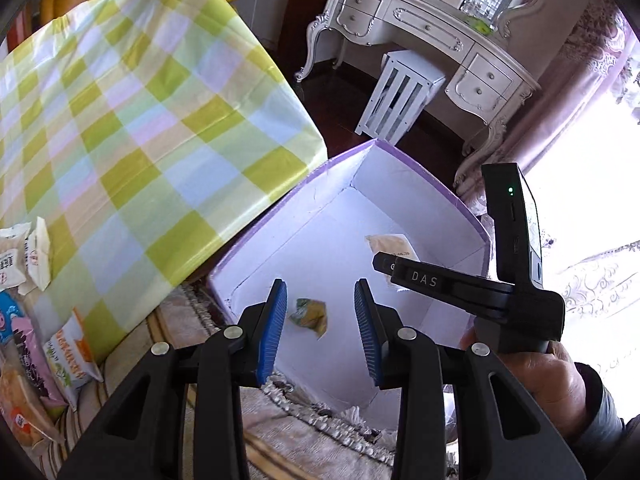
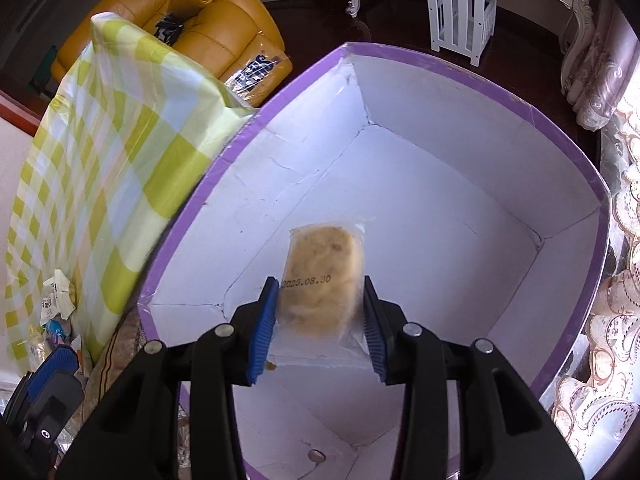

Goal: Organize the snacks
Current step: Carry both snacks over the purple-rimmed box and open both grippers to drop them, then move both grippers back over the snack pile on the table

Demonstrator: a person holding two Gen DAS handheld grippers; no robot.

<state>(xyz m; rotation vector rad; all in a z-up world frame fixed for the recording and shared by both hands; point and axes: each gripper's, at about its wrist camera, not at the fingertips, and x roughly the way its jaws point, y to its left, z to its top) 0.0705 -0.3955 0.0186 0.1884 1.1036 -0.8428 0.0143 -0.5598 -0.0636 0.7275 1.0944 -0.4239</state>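
Blue-padded right tool (image 2: 320,312) clamped on clear-wrapped pastry (image 2: 322,280) over the box (image 2: 460,200); left tool (image 1: 321,330) narrowly parted, seemingly empty.

Checked tablecloth (image 1: 132,120) covering table, snack packets (image 1: 28,256) lying on it
Purple-rimmed box (image 2: 472,60) sitting beside it on patterned carpet (image 1: 280,432)

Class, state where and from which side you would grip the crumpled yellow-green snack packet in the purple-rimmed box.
Probably across its bunched middle, coming from above: the yellow-green snack packet lies low on the box floor, with walls blocking sideways approach.
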